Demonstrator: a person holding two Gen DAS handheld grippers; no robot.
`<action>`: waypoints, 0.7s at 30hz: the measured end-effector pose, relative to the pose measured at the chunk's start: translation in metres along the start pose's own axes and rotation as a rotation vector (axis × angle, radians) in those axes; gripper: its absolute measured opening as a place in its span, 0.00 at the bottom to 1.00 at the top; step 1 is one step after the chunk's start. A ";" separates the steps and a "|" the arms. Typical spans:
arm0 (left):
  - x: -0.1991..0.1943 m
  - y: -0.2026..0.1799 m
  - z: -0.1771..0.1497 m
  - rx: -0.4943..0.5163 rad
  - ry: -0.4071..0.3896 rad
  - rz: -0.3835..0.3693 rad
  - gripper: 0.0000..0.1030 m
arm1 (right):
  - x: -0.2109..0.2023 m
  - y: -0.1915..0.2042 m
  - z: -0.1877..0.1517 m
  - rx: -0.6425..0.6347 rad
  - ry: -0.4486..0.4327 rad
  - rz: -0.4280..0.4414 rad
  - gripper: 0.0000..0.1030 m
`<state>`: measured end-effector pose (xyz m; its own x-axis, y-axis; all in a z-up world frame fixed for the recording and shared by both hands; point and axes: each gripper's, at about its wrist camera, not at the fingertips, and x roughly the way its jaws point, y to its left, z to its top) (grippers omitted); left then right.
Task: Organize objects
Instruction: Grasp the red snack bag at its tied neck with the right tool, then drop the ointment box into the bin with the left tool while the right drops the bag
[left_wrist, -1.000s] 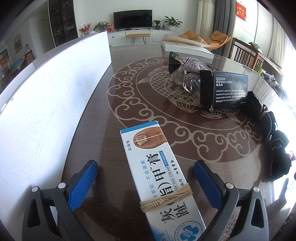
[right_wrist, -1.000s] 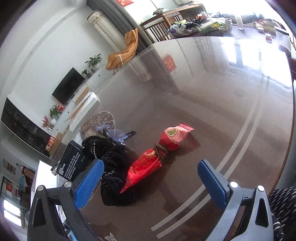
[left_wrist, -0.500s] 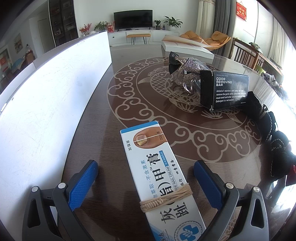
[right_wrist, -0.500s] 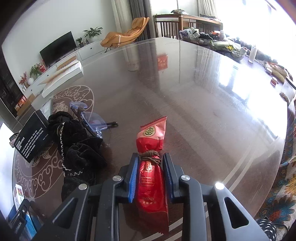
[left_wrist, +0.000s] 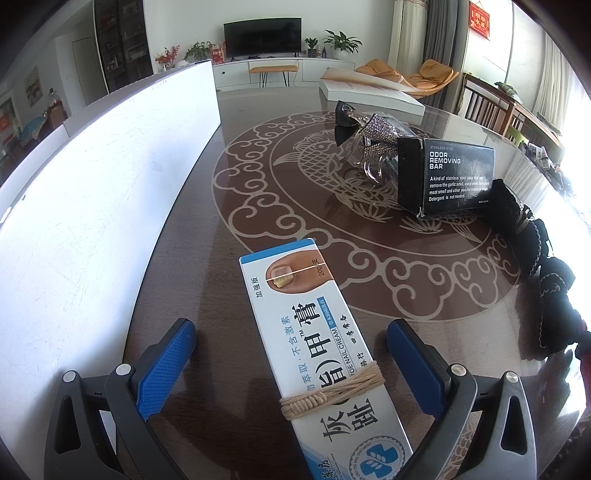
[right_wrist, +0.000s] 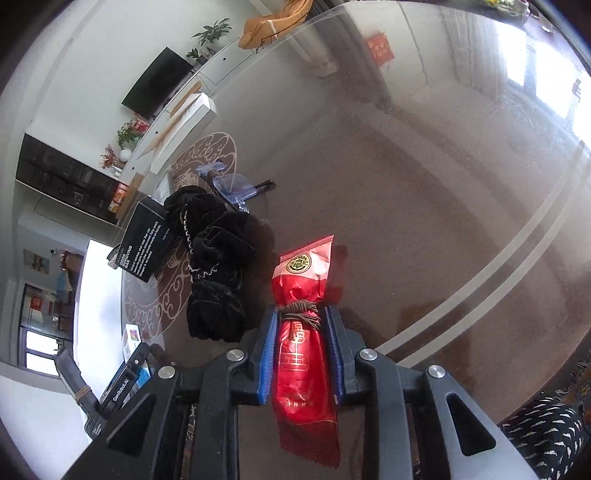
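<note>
In the right wrist view my right gripper (right_wrist: 302, 314) is shut on a red snack packet (right_wrist: 301, 284) tied round its middle with brown cord; the blue pads press both its sides. The packet's far end points out over the dark glossy table (right_wrist: 424, 192). In the left wrist view my left gripper (left_wrist: 291, 332) stands open, its blue pads well apart on either side of a white and blue nail cream box (left_wrist: 317, 350) bound with twine, which lies on the table without touching them.
A black odor-removing-bar box (left_wrist: 447, 179), a sparkly hair clip (left_wrist: 369, 136) and black velvet fabric (left_wrist: 546, 273) lie right of centre. A tall white board (left_wrist: 92, 206) stands along the left. In the right wrist view the fabric (right_wrist: 214, 266), the black box (right_wrist: 144, 240) and clear blue plastic (right_wrist: 232, 188) sit left of the packet.
My right gripper swung over the red packet and closed on it, then tilted so the packet's far end lifted in view. My left gripper and the nail cream box stayed still.
</note>
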<state>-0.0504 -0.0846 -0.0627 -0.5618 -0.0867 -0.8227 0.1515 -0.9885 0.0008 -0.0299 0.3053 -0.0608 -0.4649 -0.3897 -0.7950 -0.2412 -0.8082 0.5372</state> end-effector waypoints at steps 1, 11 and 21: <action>-0.001 0.000 -0.001 0.005 0.002 -0.004 1.00 | -0.002 -0.002 -0.002 -0.012 0.012 0.023 0.25; -0.021 -0.007 -0.013 0.118 -0.024 -0.087 0.42 | -0.012 0.040 -0.024 -0.156 0.018 0.024 0.25; -0.086 -0.002 -0.024 0.101 -0.113 -0.225 0.41 | -0.015 0.086 -0.050 -0.193 0.008 0.126 0.25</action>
<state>0.0172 -0.0719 -0.0057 -0.6602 0.1284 -0.7400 -0.0661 -0.9914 -0.1131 -0.0014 0.2198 -0.0168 -0.4742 -0.4961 -0.7274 -0.0140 -0.8218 0.5696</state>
